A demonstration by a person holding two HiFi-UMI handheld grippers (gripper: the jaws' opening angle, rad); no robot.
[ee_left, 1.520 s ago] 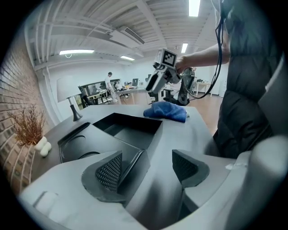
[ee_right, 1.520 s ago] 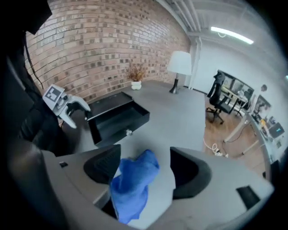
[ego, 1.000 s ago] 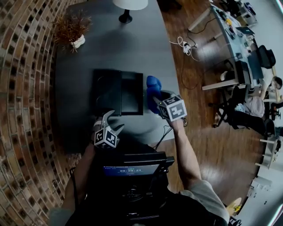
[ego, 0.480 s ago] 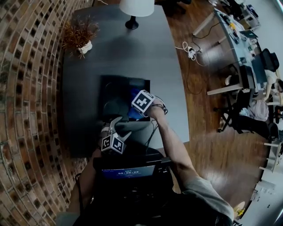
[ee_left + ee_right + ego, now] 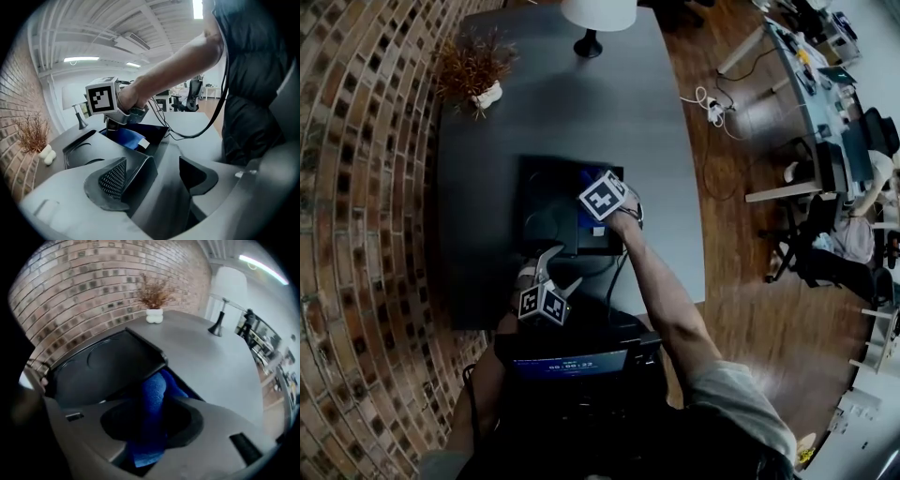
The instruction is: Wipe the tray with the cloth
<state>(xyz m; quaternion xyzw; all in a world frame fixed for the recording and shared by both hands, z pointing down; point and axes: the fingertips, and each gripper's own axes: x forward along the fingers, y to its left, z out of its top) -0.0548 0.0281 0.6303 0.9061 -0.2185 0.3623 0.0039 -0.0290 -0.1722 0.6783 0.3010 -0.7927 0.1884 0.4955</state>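
Note:
A black tray with a round recess lies on the dark grey table. My right gripper hangs over the tray's right compartment, its marker cube on top. It is shut on a blue cloth, which bunches up between the jaws and hangs into the tray. The left gripper view shows the cloth touching the tray's inside under the right gripper. My left gripper stands open and empty near the table's front edge, just short of the tray.
A dried plant in a white pot and a lamp stand at the table's far end. A brick wall runs along the left. A black cable trails from the right gripper. A screen sits in front of my body.
My right gripper has carried the blue cloth from the table right of the tray leftward and into the tray's right compartment. The left gripper has stayed near the front edge.

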